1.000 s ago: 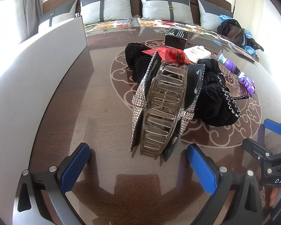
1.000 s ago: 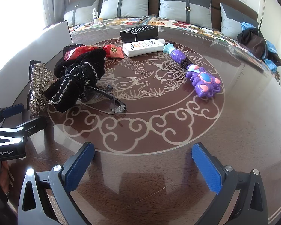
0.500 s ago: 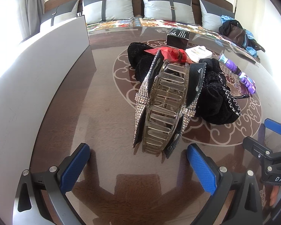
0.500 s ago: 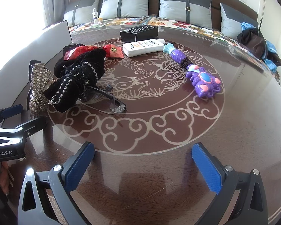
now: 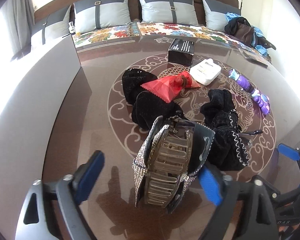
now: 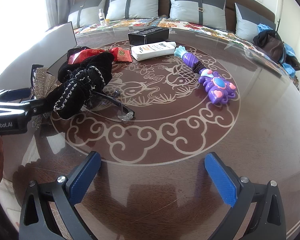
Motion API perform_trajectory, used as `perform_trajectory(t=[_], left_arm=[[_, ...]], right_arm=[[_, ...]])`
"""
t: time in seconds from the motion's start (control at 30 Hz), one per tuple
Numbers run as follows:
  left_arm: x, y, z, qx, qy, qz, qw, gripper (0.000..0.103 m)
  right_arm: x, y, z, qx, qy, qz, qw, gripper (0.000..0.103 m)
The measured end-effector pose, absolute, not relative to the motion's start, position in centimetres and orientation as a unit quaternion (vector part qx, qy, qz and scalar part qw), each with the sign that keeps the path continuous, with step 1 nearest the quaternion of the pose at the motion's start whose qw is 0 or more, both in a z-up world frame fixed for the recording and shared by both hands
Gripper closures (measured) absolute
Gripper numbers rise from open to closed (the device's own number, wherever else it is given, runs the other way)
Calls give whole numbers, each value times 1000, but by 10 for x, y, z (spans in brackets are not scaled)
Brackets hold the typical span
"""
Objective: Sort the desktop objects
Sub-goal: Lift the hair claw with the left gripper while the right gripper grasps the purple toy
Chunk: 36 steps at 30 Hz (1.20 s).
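Observation:
A large rhinestone hair clip (image 5: 166,166) stands on the dark patterned table (image 5: 102,132), between the fingers of my left gripper (image 5: 150,180). Its jaws are closing: the right pad (image 5: 209,184) touches the clip's edge, while the left pad (image 5: 90,177) is still a gap away. The same clip (image 6: 41,80) appears at the far left of the right wrist view, beside the left gripper's fingers (image 6: 12,93). My right gripper (image 6: 152,178) hovers open over bare table with nothing between its pads.
Black velvet scrunchies (image 5: 224,124), a red packet (image 5: 168,86), a white bottle (image 5: 205,72), a black box (image 5: 181,51) and a purple toy (image 6: 216,84) lie around the table's middle. Clear glasses (image 6: 114,104) rest by the scrunchie. A white panel (image 5: 30,100) borders the left side.
My left gripper's jaws have narrowed around the hair clip and the view has shifted, so the clip now sits lower, between the pads. The right gripper has not moved.

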<state>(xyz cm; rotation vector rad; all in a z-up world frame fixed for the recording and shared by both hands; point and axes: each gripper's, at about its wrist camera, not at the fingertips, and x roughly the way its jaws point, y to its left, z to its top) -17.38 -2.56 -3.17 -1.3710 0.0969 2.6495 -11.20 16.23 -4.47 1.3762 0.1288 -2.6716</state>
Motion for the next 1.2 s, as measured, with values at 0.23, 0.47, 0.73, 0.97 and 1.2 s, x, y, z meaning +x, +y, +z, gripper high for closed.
perform_trajectory(t=[0.23,0.47,0.73,0.97,1.2], left_arm=[[-140,-35,-33,-459,1,884,91,48],[-88,-49,-35,-460,-32,884,73,48],[-50,-56,-39,-432,-34,898,78,48],[-49,-56,-40,-422,-30,902,86,48],[-51,-59,-47,-433,-46,894,103,49]], right_arm=[[-112,162,-45,457,42,-886,67,0],[-112,162,-45,457,43,-886,67,0],[-128,198,-26,447,54,-889,85,1],[-226,230,-17,488,85,-866,65,1],[-272,204,-31,502,137,-849,91,12]])
